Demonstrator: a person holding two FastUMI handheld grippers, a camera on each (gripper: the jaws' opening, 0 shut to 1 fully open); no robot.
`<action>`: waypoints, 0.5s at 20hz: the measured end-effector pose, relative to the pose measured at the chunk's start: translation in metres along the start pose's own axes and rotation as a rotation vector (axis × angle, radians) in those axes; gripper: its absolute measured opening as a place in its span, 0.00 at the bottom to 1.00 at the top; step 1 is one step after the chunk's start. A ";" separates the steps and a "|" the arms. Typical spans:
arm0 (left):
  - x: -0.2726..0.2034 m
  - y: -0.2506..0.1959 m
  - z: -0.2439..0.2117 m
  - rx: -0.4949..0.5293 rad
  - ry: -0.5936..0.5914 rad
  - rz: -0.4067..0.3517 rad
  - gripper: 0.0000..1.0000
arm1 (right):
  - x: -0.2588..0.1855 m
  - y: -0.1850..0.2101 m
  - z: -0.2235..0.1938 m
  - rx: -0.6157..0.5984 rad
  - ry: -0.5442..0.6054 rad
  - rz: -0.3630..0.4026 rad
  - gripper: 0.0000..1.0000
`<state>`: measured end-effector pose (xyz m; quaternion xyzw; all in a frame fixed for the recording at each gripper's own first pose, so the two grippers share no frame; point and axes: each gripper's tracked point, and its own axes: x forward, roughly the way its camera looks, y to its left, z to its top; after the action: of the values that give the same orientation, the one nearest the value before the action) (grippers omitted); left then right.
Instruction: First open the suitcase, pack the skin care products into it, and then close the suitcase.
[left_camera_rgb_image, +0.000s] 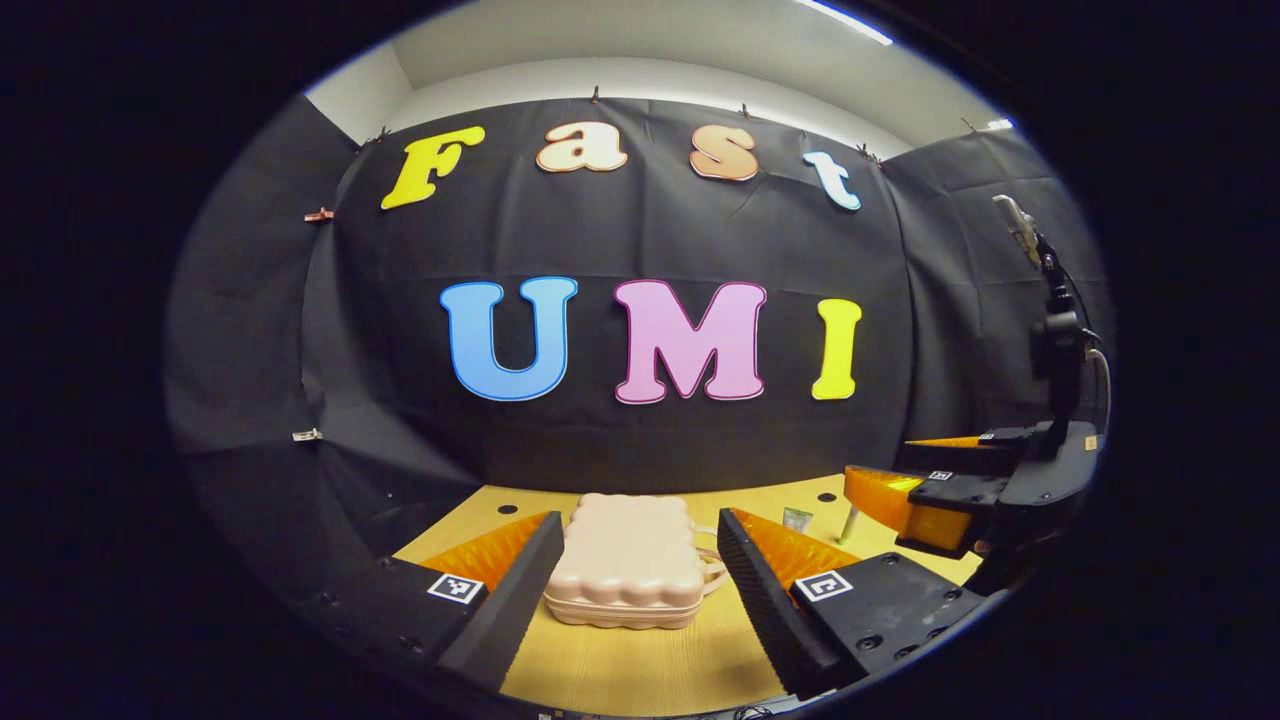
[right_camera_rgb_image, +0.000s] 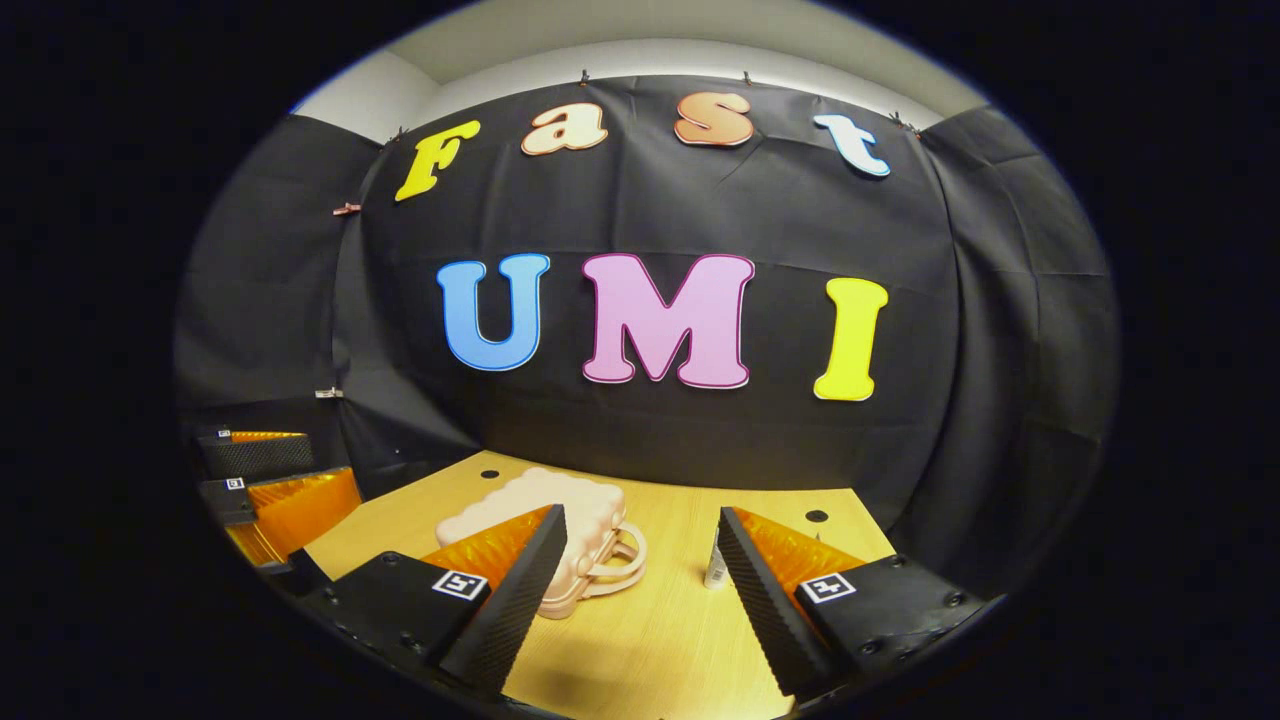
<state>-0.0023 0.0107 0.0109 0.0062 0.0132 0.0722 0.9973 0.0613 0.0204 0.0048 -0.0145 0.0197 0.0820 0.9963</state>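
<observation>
- Left gripper (left_camera_rgb_image: 630, 570) hung above the near edge of the wooden table (left_camera_rgb_image: 640, 670), its two fingers spread wide with nothing between them but air; the suitcase (left_camera_rgb_image: 628, 575) lay on the table straight beyond that gap, touching neither finger.
- Right gripper (right_camera_rgb_image: 640, 580) was likewise spread apart and held nothing; in its own view the suitcase (right_camera_rgb_image: 545, 545) sat behind its left finger, partly hidden by it.
- In the left gripper view the right gripper (left_camera_rgb_image: 930, 500) hovered off to the right of the suitcase, well apart from it; in the right gripper view the left gripper (right_camera_rgb_image: 270, 490) stood off to the left of the suitcase.
- One suitcase was there: pale pink, scalloped shell, lid down, lying flat, with its looped handles (right_camera_rgb_image: 615, 560) on the side toward the skin care products.
- Bare tabletop lay open in front of the suitcase and to its right; behind it the table ran to the black cloth wall (right_camera_rgb_image: 700, 440).
- Two small skin care products showed to the right of the suitcase in the left gripper view: a short tube (left_camera_rgb_image: 797, 518) and a slim upright tube (left_camera_rgb_image: 850, 522), both apart from it.
- In the right gripper view one small white tube (right_camera_rgb_image: 715, 570) stood upright to the right of the suitcase, just beside that gripper's right finger.
- No writing on the products or the suitcase could be read; each was too small.
- Square black-and-white markers (left_camera_rgb_image: 455, 588) sat on the gripper bodies.
- Several dark round holes (right_camera_rgb_image: 816, 516) dotted the table around the suitcase.
</observation>
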 end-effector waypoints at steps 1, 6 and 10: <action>0.001 -0.002 0.001 0.004 0.004 0.005 0.97 | 0.003 -0.002 -0.003 0.005 0.013 0.006 0.96; 0.015 -0.014 -0.002 -0.001 0.025 0.019 0.97 | 0.013 -0.019 -0.005 0.010 0.030 0.021 0.97; 0.034 -0.031 0.000 0.004 0.027 0.008 0.97 | 0.019 -0.044 -0.008 0.028 0.033 0.001 0.97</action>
<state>0.0355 -0.0154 0.0092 0.0072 0.0270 0.0761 0.9967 0.0869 -0.0199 -0.0033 -0.0022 0.0374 0.0818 0.9959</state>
